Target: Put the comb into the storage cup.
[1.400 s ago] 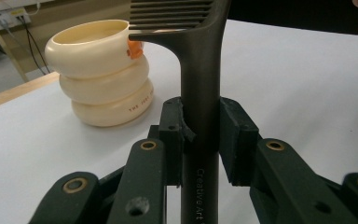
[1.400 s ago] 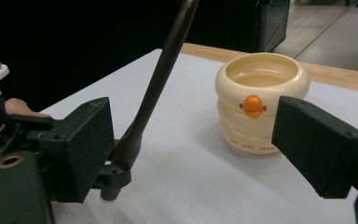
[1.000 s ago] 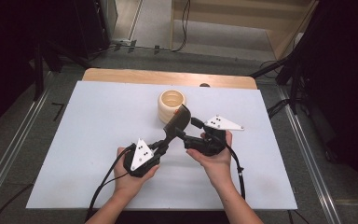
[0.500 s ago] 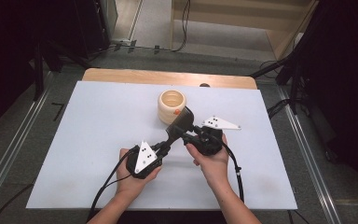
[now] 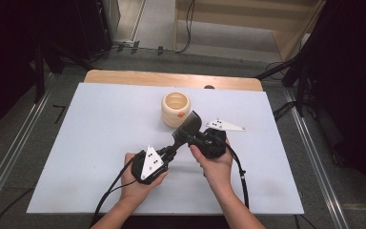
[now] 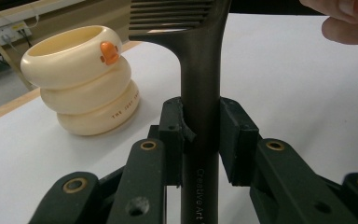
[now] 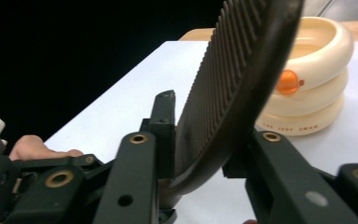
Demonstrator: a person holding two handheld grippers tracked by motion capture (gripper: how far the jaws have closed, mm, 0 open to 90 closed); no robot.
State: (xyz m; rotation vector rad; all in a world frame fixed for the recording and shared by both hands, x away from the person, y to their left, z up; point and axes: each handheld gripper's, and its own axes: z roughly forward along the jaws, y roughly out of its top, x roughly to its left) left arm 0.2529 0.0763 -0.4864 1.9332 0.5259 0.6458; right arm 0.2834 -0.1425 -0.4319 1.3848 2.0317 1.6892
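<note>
The left gripper (image 5: 167, 153) clamps the comb (image 5: 183, 132) by its handle. The right gripper (image 5: 198, 138), its jaws just closing, now pinches the comb's head, near the cup (image 5: 176, 109). This looks like a handover; next, the left should release.

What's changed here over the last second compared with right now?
The right tool has just been closing its jaws around the head of the black plastic comb, which sits between them. The left tool kept its clamp on the comb's handle. The cream ring-stacked duck cup stayed put on the white table.
</note>
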